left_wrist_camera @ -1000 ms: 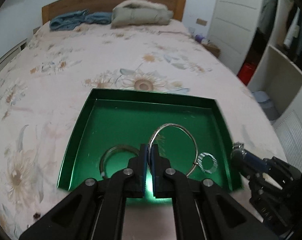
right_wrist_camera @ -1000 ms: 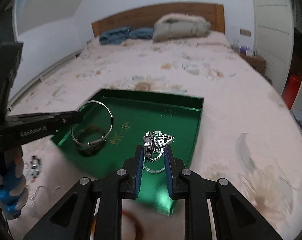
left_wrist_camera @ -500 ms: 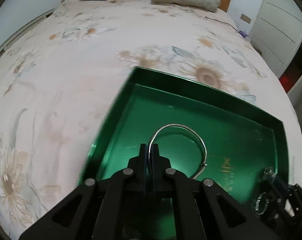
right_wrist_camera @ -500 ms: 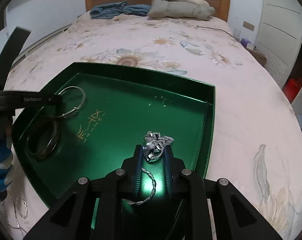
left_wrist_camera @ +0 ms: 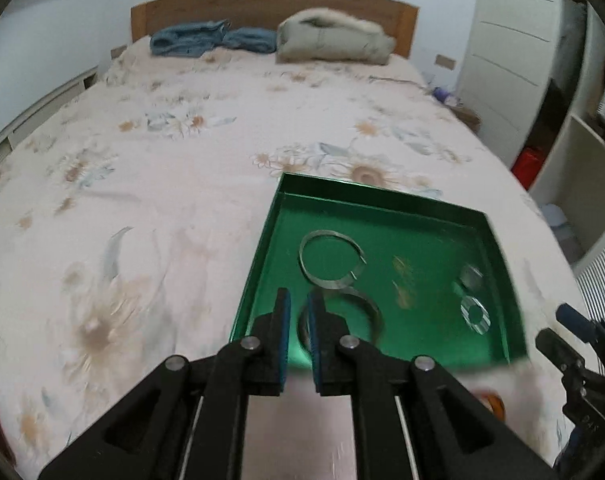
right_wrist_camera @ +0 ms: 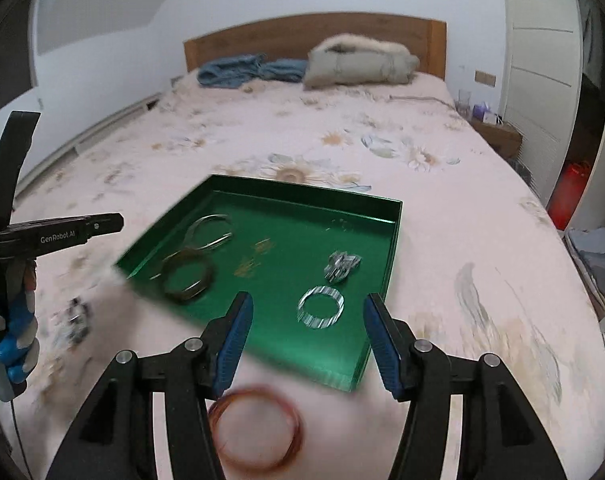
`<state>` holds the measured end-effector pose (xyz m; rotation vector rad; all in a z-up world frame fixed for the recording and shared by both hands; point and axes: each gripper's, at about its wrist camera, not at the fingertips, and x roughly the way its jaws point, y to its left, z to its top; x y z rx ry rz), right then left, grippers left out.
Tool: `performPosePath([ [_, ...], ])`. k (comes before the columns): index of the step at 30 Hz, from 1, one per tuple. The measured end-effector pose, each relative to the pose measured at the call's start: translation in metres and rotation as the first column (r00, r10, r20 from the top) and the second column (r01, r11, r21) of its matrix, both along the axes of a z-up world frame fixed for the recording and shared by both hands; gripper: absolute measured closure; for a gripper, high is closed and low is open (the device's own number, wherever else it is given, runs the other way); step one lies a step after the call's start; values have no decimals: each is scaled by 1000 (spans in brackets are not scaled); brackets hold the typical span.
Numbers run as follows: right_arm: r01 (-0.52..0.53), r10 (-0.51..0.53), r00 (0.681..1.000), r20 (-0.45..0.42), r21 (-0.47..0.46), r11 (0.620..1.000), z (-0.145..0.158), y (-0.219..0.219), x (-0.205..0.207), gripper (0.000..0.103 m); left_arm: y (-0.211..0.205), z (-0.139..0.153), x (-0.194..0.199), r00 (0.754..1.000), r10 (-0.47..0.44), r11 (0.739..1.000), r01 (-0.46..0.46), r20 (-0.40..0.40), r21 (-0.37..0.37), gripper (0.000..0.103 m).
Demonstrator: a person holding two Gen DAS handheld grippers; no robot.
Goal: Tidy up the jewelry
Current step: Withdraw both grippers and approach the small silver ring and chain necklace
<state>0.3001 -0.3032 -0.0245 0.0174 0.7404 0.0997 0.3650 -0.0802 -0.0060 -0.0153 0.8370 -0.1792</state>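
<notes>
Left gripper (left_wrist_camera: 298,308) fingers opening, empty, over green tray (left_wrist_camera: 382,208) holding bangles (left_wrist_camera: 330,256).

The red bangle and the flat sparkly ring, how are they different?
The red bangle is coppery red; the flat ring is silvery. The bangle lies on the bedspread outside the green tray; the ring lies inside it. The bangle looks bigger and thin-rimmed; the ring is a wide flat band. Both are round hoops lying flat.

floral bed (left_wrist_camera: 206,152), wooden headboard (left_wrist_camera: 270,4), white wardrobe (left_wrist_camera: 514,52)
</notes>
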Motion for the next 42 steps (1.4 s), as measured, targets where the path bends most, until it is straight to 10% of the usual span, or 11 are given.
performPosePath([
  [12, -34, 34, 998, 43, -11, 999, 17, 16, -182, 46, 92, 24, -174, 996, 19, 998, -24, 85, 66, 94],
  [21, -23, 23, 998, 64, -5, 1000, 23, 23, -240, 46, 175, 42, -249, 990, 82, 988, -95, 112, 122, 83],
  [31, -58, 58, 997, 41, 4, 998, 14, 45, -246, 46, 174, 14, -256, 997, -3, 999, 0, 73, 50, 82],
  [42, -173, 175, 981, -88, 31, 984, -38, 86, -169, 42, 113, -66, -181, 981, -177, 984, 176, -79, -12, 82],
])
